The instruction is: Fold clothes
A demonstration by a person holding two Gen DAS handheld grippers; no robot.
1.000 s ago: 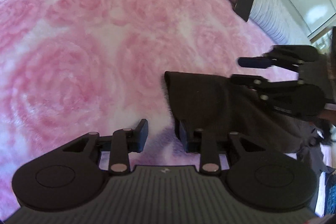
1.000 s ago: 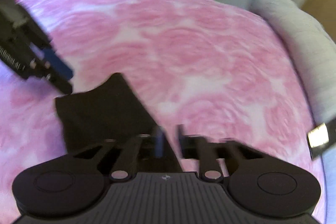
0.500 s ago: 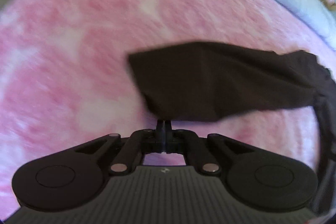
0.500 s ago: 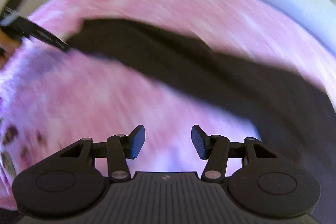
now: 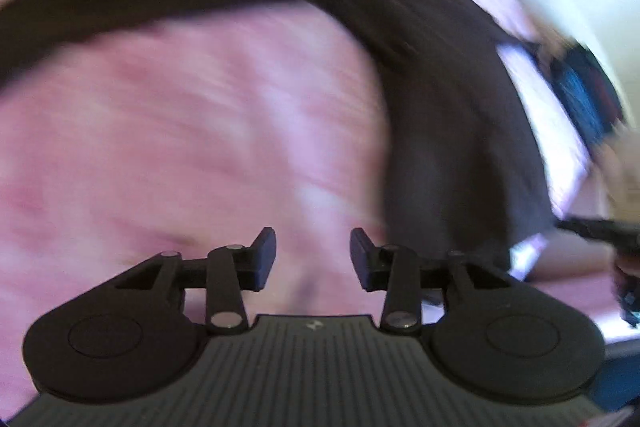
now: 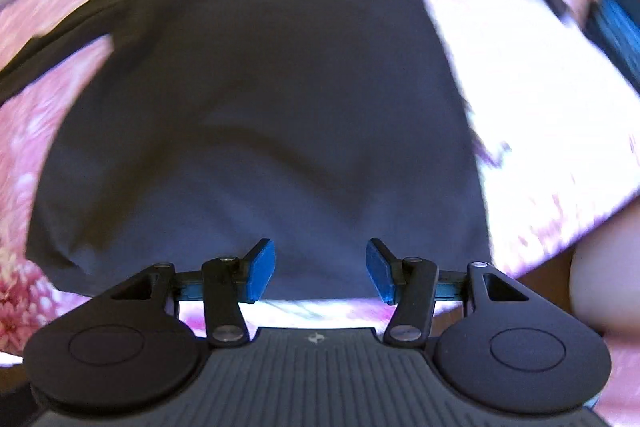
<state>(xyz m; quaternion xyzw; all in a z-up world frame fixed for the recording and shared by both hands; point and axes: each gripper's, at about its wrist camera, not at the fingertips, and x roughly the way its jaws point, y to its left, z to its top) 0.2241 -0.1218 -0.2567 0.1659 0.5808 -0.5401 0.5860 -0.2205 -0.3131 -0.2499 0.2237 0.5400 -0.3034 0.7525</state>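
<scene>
— Bed (image 6: 500, 75) first: pink rose blanket, and my dark garment (image 6: 260, 107) spread flat across it. Where does it lie from you?

— Straight ahead of my right fingers (image 6: 316, 269), under and beyond the tips, its near hem just short of them. From my left fingers (image 5: 313, 255) it sits off to the right and arcs round the top of the view, blurred. Long axis seems to run sideways across the right view, though I can't be sure.

— So which hand is nearer?

— Right, I'd judge; its tips are over the cloth, the left over bare blanket.

— And the fingers?

— Both pairs are parting, left and right, with clear gaps. Nothing between either pair; neither touches the cloth.
</scene>
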